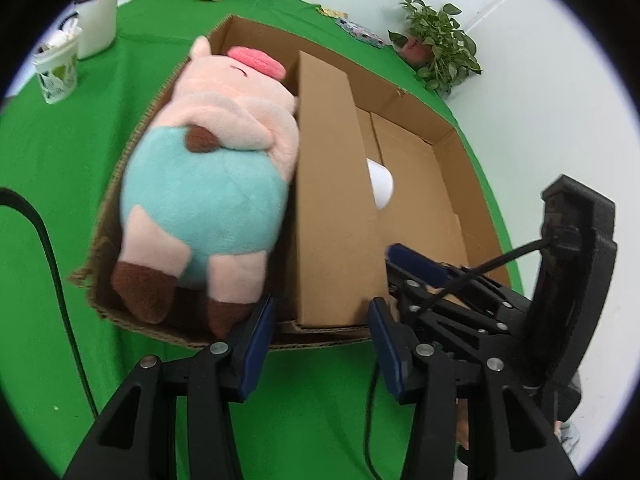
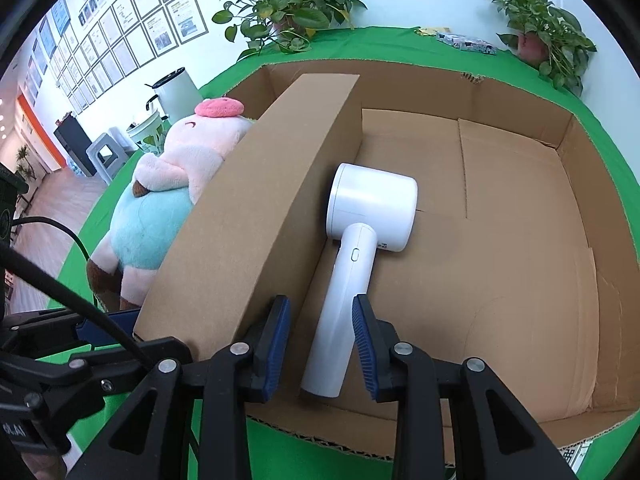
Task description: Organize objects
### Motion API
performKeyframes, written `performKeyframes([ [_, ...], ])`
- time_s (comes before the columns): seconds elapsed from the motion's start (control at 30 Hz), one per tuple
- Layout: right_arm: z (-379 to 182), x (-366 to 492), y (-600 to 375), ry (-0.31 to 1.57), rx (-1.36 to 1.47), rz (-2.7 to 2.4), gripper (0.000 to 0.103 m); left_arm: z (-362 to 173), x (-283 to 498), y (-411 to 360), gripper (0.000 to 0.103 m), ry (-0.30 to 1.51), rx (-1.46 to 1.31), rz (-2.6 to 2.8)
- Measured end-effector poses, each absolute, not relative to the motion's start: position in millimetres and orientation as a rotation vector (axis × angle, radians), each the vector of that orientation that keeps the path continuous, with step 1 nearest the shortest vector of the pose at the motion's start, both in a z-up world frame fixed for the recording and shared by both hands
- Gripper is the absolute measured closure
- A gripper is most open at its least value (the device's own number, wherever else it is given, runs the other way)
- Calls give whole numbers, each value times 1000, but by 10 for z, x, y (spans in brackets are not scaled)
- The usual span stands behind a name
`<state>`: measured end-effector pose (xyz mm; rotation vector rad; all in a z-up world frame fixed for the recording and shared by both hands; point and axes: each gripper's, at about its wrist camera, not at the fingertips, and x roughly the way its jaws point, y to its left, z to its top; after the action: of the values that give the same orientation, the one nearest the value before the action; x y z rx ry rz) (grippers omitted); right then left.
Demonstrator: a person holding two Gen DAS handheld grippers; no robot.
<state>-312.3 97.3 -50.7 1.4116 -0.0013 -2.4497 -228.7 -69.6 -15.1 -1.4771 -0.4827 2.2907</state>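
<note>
An open cardboard box [image 1: 440,120] on the green cloth is split by an upright cardboard divider [image 1: 332,200]. A pink plush pig [image 1: 204,184] in teal trousers lies in the left compartment, also showing past the divider [image 2: 248,216] as the plush pig [image 2: 160,208]. A white handheld device [image 2: 372,204] lies in the right compartment, and only its head [image 1: 380,184] peeks past the divider. My left gripper [image 1: 320,340] stands open at the box's near edge, holding nothing, beside the pig's brown feet. My right gripper [image 2: 320,344] is open, its pads straddling the device's handle with a gap on the left.
A white jug [image 1: 96,20] and a printed cup [image 1: 56,72] stand at the far left. Potted plants [image 2: 288,12] [image 2: 544,32] and a patterned pouch [image 2: 466,44] sit along the back edge. A black cable [image 1: 52,264] crosses the cloth at left.
</note>
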Motion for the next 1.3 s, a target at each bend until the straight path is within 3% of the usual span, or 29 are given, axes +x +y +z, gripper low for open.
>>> performKeyframes([
  [0.13,-333,-2966,1070,-49,1317,-2544,43,17,-2102,-725,56,-403,-1370,2426],
  [0.2,-204,-2861,1117,-51,1249,-2614,21,188,-1933,-708,56,-300,-1255,2548],
  [0.27,-73,-2719,1145,-28,1169,-2685,6,335,-1784,-670,45,-204,-1143,2657],
  [0.3,-19,-2637,1152,-11,1134,-2708,1,412,-1703,-642,24,-160,-1070,2717],
  [0.33,30,-2554,1152,10,1103,-2717,1,481,-1600,-629,11,-123,-981,2783],
  [0.37,66,-2480,1161,28,1083,-2720,1,531,-1515,-614,10,-95,-897,2841],
  [0.5,171,-2157,1294,24,1040,-2753,1,612,-1358,-521,10,-6,-770,2916],
  [0.83,101,-851,1628,10,825,-2608,1,252,-772,-417,10,-46,-780,2863],
  [1.3,-531,-658,2118,-12,1109,-2752,1,238,-423,-14,10,31,-754,2813],
])
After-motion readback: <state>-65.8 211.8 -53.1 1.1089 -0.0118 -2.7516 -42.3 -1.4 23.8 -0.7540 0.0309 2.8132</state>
